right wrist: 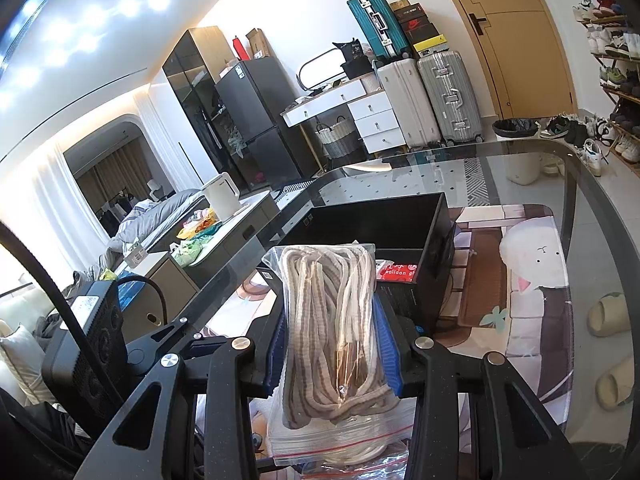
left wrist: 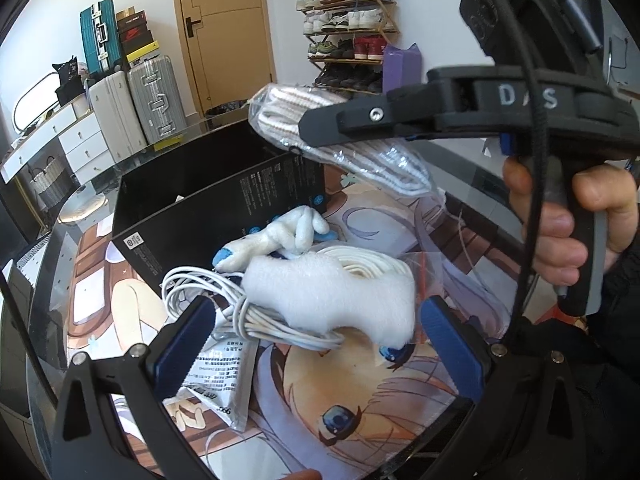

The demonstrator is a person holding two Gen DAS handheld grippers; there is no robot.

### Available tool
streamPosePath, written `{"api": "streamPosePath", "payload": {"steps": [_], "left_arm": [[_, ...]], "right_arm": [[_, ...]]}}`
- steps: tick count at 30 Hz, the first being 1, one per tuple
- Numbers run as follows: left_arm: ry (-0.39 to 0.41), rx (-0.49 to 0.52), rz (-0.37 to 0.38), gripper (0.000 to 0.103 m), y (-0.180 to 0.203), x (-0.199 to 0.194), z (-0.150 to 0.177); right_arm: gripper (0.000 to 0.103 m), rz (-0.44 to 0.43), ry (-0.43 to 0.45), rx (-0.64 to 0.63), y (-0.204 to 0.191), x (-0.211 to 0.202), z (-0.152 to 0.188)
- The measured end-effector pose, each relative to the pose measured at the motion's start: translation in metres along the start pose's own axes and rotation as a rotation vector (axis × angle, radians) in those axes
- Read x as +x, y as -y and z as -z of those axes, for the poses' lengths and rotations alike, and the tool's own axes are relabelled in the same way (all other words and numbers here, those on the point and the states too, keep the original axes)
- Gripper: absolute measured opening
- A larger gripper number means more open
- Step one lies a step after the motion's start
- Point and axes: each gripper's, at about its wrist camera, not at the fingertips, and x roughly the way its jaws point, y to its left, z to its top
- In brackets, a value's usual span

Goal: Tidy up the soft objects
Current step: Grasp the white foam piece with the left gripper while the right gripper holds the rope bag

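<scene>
My right gripper (right wrist: 330, 344) is shut on a clear zip bag of white and brown cord (right wrist: 328, 320) and holds it above the table, near the open black box (right wrist: 400, 220). The same bag (left wrist: 340, 136) shows in the left wrist view, raised over the box (left wrist: 208, 200). My left gripper (left wrist: 316, 332) is open, its blue pads either side of a white plush toy (left wrist: 332, 300) and a coil of white cable (left wrist: 224, 300) lying on the anime print mat (left wrist: 360, 392). A smaller white and blue plush (left wrist: 280, 236) lies by the box.
A red packet (right wrist: 396, 271) lies inside the box. A white printed pouch (left wrist: 220, 380) and a bagged white coil (left wrist: 368, 266) lie on the mat. The mat sits on a glass table (right wrist: 520, 168). Suitcases, drawers and a shoe rack stand behind.
</scene>
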Motion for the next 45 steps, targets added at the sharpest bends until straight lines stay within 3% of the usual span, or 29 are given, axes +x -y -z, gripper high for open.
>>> {"api": "streamPosePath", "payload": {"steps": [9,16,18,28,29,31,34,45], "left_arm": [[-0.016,0.015,-0.009,0.103,0.006,0.01,0.003],[0.007,-0.003,0.041,0.07,0.001,0.006,0.004],[0.014,-0.01,0.042,0.066,0.0,0.002,0.003],[0.012,-0.032,0.053,0.065,-0.003,0.006,0.003],[0.014,-0.031,0.054,0.061,-0.003,0.007,0.003],[0.013,-0.028,0.069,0.039,-0.002,0.008,0.004],[0.011,-0.035,0.096,0.026,-0.003,0.009,0.006],[0.026,-0.035,0.106,0.022,-0.001,0.005,0.006]], "right_arm": [[0.04,0.0,-0.001,0.001,0.001,0.0,0.0],[0.04,-0.001,-0.005,0.0,-0.001,-0.001,0.0],[0.04,-0.002,-0.004,0.0,-0.001,-0.001,0.0],[0.04,-0.002,-0.007,-0.001,0.0,0.0,0.0],[0.04,-0.004,-0.007,-0.001,0.0,0.0,0.0],[0.04,-0.004,-0.009,-0.002,0.0,0.001,-0.001],[0.04,-0.004,-0.009,-0.002,0.0,0.001,-0.001],[0.04,-0.005,-0.01,-0.001,0.0,0.001,-0.001]]}}
